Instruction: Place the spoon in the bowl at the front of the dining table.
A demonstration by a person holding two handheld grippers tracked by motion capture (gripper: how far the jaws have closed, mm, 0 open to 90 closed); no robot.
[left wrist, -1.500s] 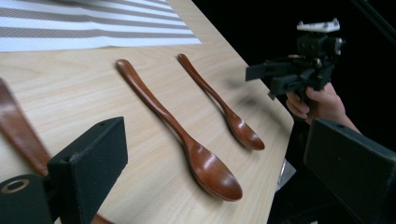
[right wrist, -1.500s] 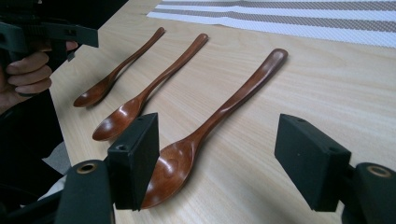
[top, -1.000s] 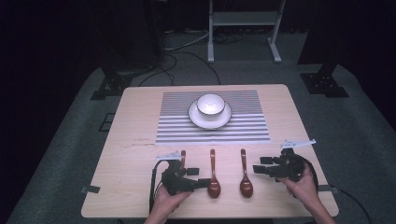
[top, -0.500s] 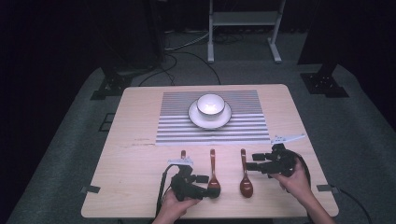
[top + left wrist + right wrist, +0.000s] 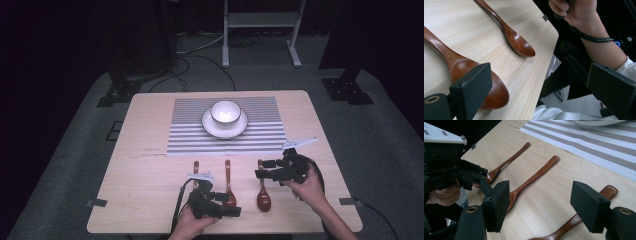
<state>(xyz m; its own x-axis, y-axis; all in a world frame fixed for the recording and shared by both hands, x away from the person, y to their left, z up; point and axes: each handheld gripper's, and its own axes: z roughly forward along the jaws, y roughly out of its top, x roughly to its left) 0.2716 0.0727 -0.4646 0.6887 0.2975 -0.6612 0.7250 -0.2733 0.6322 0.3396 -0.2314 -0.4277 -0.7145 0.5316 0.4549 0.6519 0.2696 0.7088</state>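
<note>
On the wooden table, three spoons lie in a row below the mat. Right gripper, jaws apart, hovers over the right spoon; left gripper gapes too. Straddle the handle squarely before closing.

Jaws spread wide over three wooden spoons: the right spoon lies under the gap; the middle spoon passes the left jaw; the far spoon lies beyond.

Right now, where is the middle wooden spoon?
In the high view, the middle spoon lies on the table's near side below the striped mat, between two other spoons, its bowl beside the left tongs.
</note>
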